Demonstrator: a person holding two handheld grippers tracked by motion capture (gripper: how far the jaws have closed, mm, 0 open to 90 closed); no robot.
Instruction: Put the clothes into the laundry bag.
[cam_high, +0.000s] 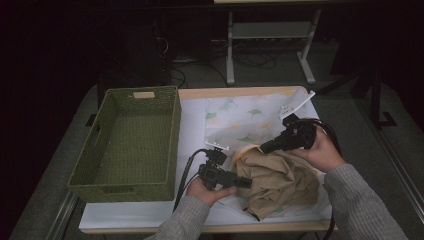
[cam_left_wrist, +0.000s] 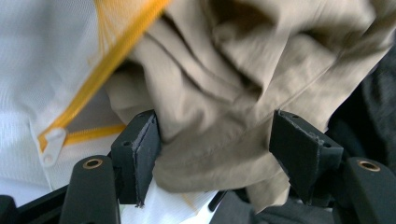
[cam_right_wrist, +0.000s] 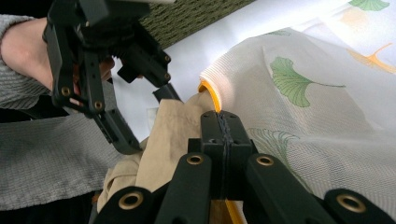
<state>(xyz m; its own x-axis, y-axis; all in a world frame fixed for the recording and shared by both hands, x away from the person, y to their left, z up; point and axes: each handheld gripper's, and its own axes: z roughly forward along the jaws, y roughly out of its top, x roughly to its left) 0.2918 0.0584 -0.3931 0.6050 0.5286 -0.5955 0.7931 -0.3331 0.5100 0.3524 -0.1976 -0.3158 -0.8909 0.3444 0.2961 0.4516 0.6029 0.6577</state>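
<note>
1. Right gripper (cam_right_wrist: 219, 126), jaws closed, pinches the mesh bag's (cam_high: 240, 120) yellow zipper edge (cam_right_wrist: 212, 98).
2. Left gripper (cam_left_wrist: 215, 140), jaws wide, straddles the tan garment (cam_high: 275, 182) at the bag mouth.
3. Risk: fabric snags the zipper, or the pinched edge slips free.

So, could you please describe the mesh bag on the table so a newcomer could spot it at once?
Start at the green woven basket on the table's left; the mesh laundry bag lies flat just right of it. It is white, printed with green ginkgo leaves, with an orange zipper at its mouth, where the crumpled beige garment sits.
</note>
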